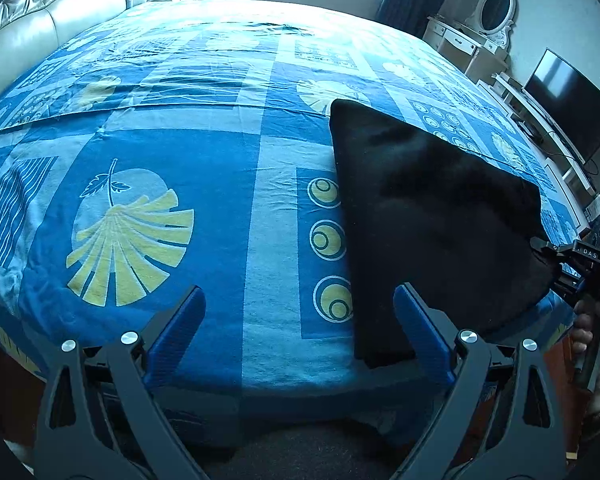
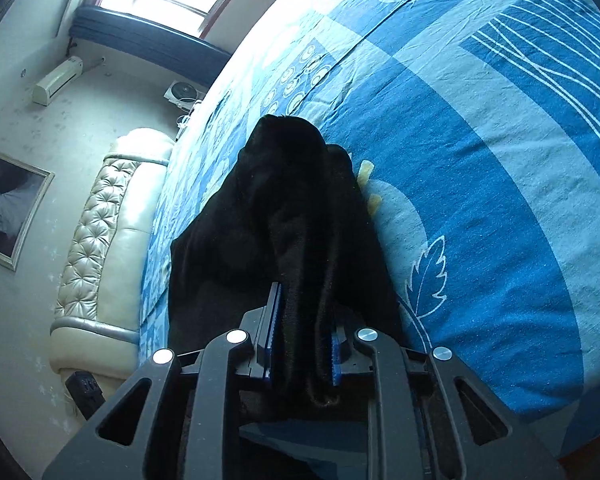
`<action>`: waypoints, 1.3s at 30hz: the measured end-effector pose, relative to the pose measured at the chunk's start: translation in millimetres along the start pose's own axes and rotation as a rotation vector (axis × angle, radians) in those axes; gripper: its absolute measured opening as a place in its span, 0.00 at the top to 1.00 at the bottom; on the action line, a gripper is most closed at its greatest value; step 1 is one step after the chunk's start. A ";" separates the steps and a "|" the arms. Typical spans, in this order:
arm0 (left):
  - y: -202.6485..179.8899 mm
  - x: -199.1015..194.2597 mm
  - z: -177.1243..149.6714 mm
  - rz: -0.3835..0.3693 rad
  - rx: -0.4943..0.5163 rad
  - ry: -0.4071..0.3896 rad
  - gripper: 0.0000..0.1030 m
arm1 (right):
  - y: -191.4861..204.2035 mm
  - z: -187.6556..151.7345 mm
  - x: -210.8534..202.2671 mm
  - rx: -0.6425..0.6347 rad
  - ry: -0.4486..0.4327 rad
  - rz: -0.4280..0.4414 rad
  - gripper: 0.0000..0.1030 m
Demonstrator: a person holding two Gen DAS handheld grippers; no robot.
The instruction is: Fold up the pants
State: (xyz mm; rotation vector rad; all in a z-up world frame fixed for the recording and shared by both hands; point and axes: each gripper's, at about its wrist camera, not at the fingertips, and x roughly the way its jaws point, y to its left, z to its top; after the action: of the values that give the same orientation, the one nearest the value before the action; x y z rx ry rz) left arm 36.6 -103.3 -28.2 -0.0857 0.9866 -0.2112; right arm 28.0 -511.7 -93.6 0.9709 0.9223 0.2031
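Note:
Black pants (image 1: pixel 432 208) lie folded on the blue patterned bedspread (image 1: pixel 180 140), toward its right side. My left gripper (image 1: pixel 300 292) hovers open over the bed's near edge, its blue pads wide apart with only bedspread between them; the right pad sits beside the pants' near corner. My right gripper (image 1: pixel 540 246) meets the pants' right edge. In the right wrist view a bunched fold of the pants (image 2: pixel 284 200) fills the narrow gap of the right gripper (image 2: pixel 306 308), and both pads press on it. The rest of the fabric drapes onto the bedspread (image 2: pixel 500 200).
A tufted cream headboard (image 1: pixel 40 20) borders the bed's far left. A dressing table with an oval mirror (image 1: pixel 496 4) and a TV (image 1: pixel 568 108) stand along the right wall. A hand (image 1: pixel 592 320) holds the right gripper's handle. A wall air conditioner (image 2: pixel 56 80) hangs beside the window.

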 end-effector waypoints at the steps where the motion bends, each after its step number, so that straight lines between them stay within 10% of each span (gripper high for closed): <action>1: 0.0 -0.5 -0.6 -0.001 0.001 0.001 0.08 | -3.3 0.6 -3.8 0.020 -0.005 0.015 0.73; 6: 3.4 -3.4 -0.2 -0.059 -0.004 0.012 0.08 | -13.5 2.0 -37.5 0.097 -0.082 0.061 0.22; 13: 19.8 13.0 2.4 -0.304 -0.138 0.113 0.08 | -24.6 -7.9 -40.3 0.117 -0.056 0.092 0.22; 30: -8.1 81.4 2.3 -0.572 -0.266 0.278 0.08 | -24.9 -20.2 -12.7 0.062 -0.006 0.050 0.17; 39: -19.5 74.9 5.4 -0.499 -0.195 0.268 0.62 | -12.1 -32.0 -1.3 -0.050 0.001 0.000 0.49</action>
State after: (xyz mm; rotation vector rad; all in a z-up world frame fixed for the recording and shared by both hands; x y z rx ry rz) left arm 78.3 -138.6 -83.3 -0.4947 1.2409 -0.5946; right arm 0.4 -499.5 -109.7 0.9244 0.9137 0.2259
